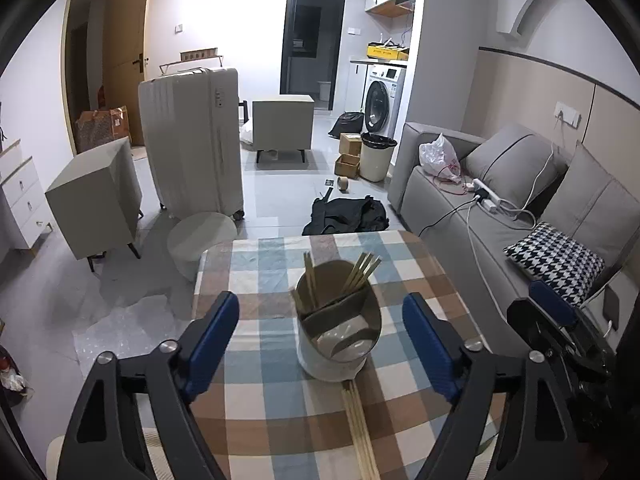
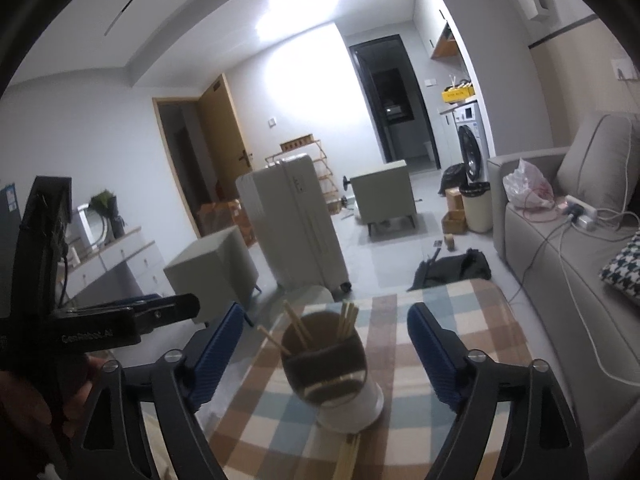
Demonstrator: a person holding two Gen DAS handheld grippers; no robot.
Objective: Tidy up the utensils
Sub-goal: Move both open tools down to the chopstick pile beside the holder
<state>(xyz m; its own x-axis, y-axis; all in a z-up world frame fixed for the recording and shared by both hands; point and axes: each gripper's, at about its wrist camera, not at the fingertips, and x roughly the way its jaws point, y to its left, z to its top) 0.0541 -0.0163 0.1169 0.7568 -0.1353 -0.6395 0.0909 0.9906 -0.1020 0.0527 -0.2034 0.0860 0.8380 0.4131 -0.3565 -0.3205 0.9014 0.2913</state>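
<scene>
A round utensil holder with a divider stands on the checked tablecloth. Several wooden chopsticks stick up in its far compartments. A bundle of loose chopsticks lies on the cloth just in front of it. My left gripper is open and empty, its blue pads either side of the holder but apart from it. In the right wrist view the holder and the loose chopsticks show again. My right gripper is open and empty, straddling the holder from above.
The other gripper shows at the right edge and at the left. A grey sofa with cables and a checked cushion lies right of the table. A round stool, suitcase and black bag stand on the floor beyond.
</scene>
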